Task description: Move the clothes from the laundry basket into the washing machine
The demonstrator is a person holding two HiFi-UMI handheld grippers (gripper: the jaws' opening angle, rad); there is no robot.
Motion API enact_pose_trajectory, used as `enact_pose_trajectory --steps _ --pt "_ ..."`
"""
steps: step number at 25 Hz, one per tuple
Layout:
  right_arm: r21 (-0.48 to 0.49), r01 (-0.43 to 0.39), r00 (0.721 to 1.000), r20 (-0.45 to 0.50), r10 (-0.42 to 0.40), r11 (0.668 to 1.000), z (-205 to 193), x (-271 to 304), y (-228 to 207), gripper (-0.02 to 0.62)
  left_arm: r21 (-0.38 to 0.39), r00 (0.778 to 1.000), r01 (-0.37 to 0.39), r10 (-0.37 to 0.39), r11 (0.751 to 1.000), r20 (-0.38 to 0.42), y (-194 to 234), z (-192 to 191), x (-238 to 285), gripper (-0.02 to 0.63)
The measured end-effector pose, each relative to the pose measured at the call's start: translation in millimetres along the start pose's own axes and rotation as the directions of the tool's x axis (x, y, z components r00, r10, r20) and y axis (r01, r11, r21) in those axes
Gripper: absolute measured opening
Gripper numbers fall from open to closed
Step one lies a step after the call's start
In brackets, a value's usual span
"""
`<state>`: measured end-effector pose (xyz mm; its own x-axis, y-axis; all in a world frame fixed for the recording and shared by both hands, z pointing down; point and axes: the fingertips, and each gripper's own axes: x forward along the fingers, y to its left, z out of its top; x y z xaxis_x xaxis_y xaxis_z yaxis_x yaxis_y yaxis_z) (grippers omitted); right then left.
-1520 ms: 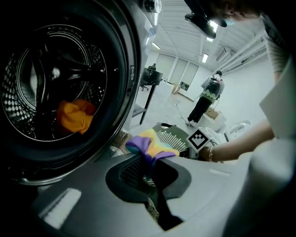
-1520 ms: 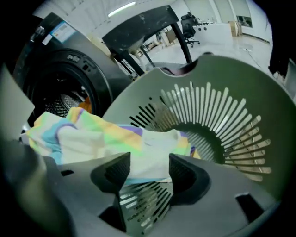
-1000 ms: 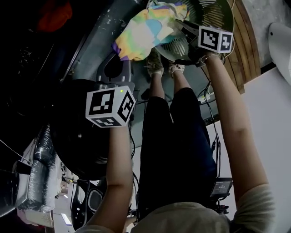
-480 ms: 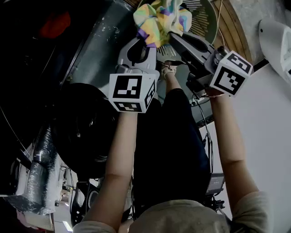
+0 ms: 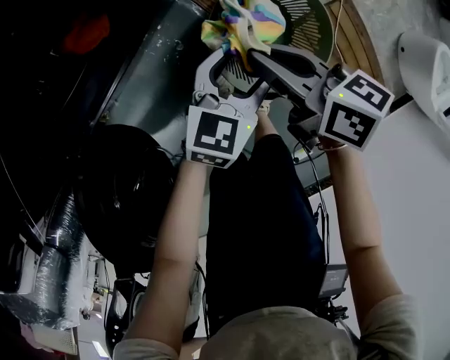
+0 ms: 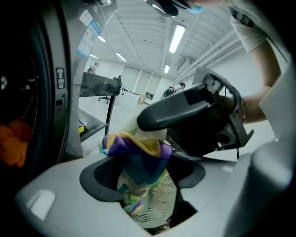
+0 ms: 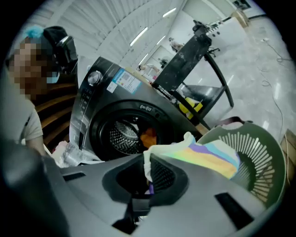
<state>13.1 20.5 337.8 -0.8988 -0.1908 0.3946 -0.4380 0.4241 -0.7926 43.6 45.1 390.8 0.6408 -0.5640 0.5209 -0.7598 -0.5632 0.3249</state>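
Left of head view: dark front-loading washing machine (image 5: 144, 77), door open, orange garment (image 5: 83, 31) already inside the drum. Top centre: left gripper (image 5: 226, 65), jaws just opened wide, pastel multicoloured striped cloth (image 5: 242, 21) hanging between them, pads not pressing it. Just right of that: right gripper (image 5: 259, 53), clamped narrow on the same cloth, carrying it alone. Top right: green slotted plastic laundry basket (image 5: 313, 24), cloth in front of it in frame, well short of the drum opening. Judging by that: one item loaded, one in transit. Remaining basket contents not visible.
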Motion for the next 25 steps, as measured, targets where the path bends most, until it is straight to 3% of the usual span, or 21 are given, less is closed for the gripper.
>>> enact_pose_trajectory --steps 2,4,8,10,11,14,18,22,25 --pt "-0.042 -0.01 0.999 -0.047 0.008 0.999 -6.0 2.0 7.3 0.023 0.105 0.999 -0.045 0.047 0.993 -0.017 4.5 0.7 2.7 0.284" --pt "-0.047 -0.025 0.998 -0.058 0.022 0.999 -7.3 3.3 13.3 0.025 0.139 0.995 -0.095 0.095 0.986 0.006 12.4 6.6 1.8 0.282" --pt "-0.022 -0.052 0.997 -0.06 0.05 0.998 -7.1 10.8 17.9 0.023 0.116 0.99 -0.139 0.135 0.983 0.04 25.4 14.4 0.2 0.224" --pt "-0.014 -0.072 0.996 -0.045 0.071 0.997 -5.6 13.9 20.4 0.023 0.113 0.987 -0.157 0.152 0.981 0.049 28.5 17.9 -2.3 0.105" --pt "-0.01 -0.092 0.996 -0.023 0.092 0.996 -2.7 15.0 23.1 0.024 0.103 0.984 -0.175 0.169 0.979 0.064 31.2 21.5 -6.3 0.087" --pt "-0.003 -0.161 0.986 0.049 0.161 0.987 5.7 19.1 34.5 0.025 0.05 0.965 -0.247 0.24 0.968 0.107 45.0 31.9 -28.5 0.074" --pt "-0.023 -0.185 0.982 0.038 0.186 0.982 -1.7 30.2 44.5 0.025 0.0 0.949 -0.309 0.308 0.951 0.062 64.8 22.0 -59.5 0.072" --pt "-0.027 -0.141 0.99 0.0 0.141 0.99 -16.9 50.9 39.7 0.026 -0.031 0.91 -0.413 0.414 0.91 0.029 105.4 -1.8 -89.2 0.072" --pt "-0.028 -0.124 0.992 -0.022 0.124 0.992 -29.0 60.4 36.9 0.026 -0.042 0.857 -0.514 0.515 0.857 0.006 134.2 -11.2 -111.6 0.072"
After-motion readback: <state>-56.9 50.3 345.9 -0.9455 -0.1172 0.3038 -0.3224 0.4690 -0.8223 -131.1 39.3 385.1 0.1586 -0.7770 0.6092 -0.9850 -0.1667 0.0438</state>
